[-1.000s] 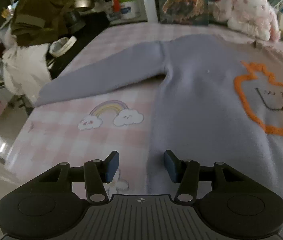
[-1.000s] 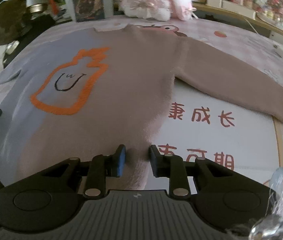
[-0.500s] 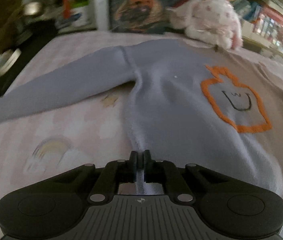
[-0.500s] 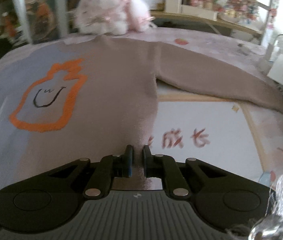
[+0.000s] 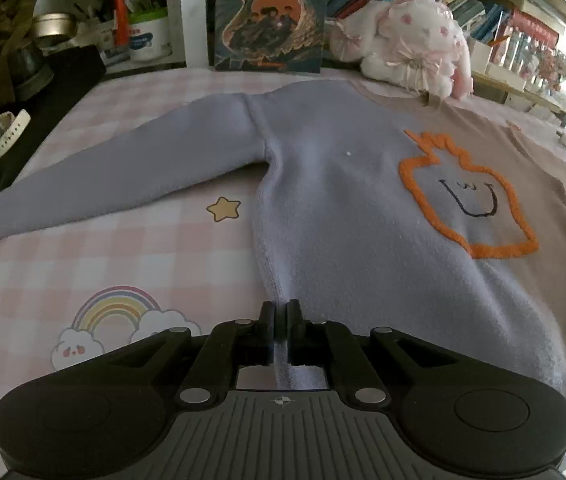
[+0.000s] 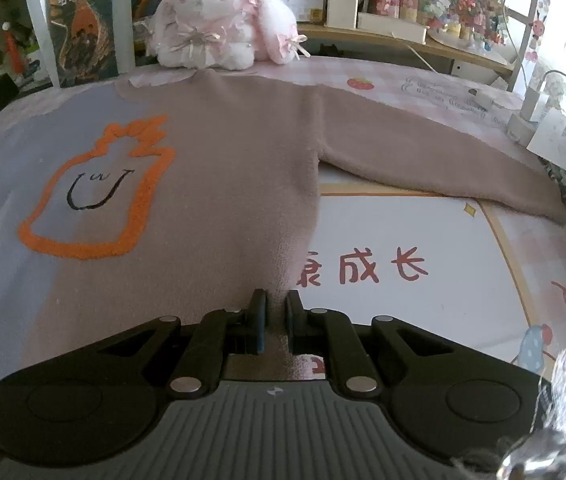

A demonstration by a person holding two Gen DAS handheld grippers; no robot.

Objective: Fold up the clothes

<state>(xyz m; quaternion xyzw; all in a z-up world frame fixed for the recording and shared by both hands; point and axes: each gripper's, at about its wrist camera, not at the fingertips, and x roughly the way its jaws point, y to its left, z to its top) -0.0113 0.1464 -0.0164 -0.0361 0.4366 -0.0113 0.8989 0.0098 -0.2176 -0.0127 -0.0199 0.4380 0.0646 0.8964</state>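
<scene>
Fleece sweater (image 5: 343, 200) lies spread flat on the bed, collar at twelve o'clock; my left gripper (image 5: 281, 330) and right gripper (image 6: 274, 326) pinch its hem corners at six, ready to fold

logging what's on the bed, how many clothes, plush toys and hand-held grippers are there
sweater: 1
plush toy: 1
hand-held gripper: 2, left and right, each shut on the sweater's hem
total: 4
</scene>
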